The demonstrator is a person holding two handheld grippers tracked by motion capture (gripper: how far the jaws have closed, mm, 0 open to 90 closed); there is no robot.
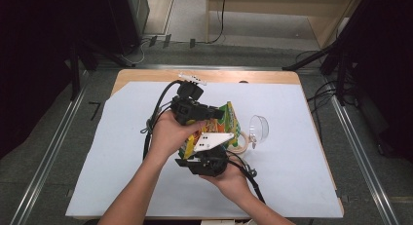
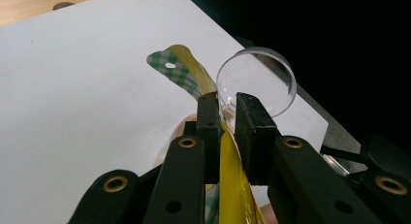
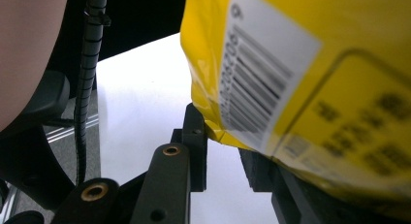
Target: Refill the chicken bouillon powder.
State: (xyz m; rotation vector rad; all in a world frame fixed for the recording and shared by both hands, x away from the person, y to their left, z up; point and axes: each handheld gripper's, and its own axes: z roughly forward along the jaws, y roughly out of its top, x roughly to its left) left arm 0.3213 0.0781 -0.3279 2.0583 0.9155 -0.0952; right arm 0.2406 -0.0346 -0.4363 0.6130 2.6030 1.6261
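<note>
Currently: yellow snack bag [image 1: 225,123] held above white-covered counter [image 1: 122,161], mid-table | left hand-held gripper [image 2: 228,105] clamped on its checked top seal, bag rising beyond the jaws | right hand-held gripper [image 3: 220,132] clamped on lower barcode edge | long axis spans both grippers | clear plastic cup [image 1: 259,128] just beside bag.

We are looking down from above; both gripper cameras are sitting close, sharing the crinkled yellow plastic snack bag [image 1: 225,123] [image 2: 232,185] [image 3: 310,78].
</note>
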